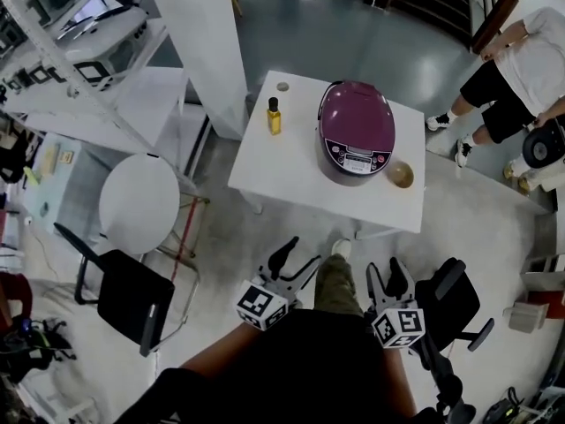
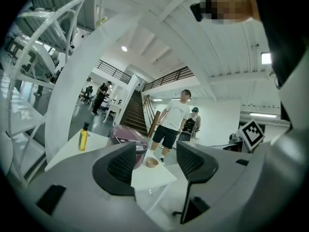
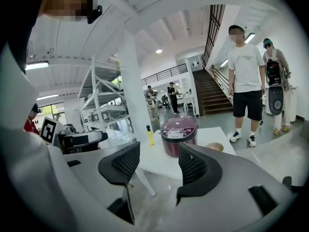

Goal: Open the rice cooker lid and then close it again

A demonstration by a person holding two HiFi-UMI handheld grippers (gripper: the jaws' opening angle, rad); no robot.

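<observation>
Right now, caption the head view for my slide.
Left gripper and right gripper, both open, short of table with closed purple rice cooker, yellow bottle, bowl.

Cut off, covered, or too small to read

In the head view the bystander (image 1: pixel 537 60) at the top right is cut off by the edge above the shoulders. The print on the cooker (image 1: pixel 356 126) panel is too small to read. The small round thing (image 1: pixel 282 87) on the far corner of the table (image 1: pixel 282 170) is too small to tell. The wearer's dark clothing covers the floor below. In the left gripper view one jaw covers the cooker's lower near side, and a second person (image 2: pixel 194 122) stands half hidden behind the bystander. In the right gripper view one jaw covers the near edge of the bowl (image 3: pixel 215 146) and the table's near right corner.
</observation>
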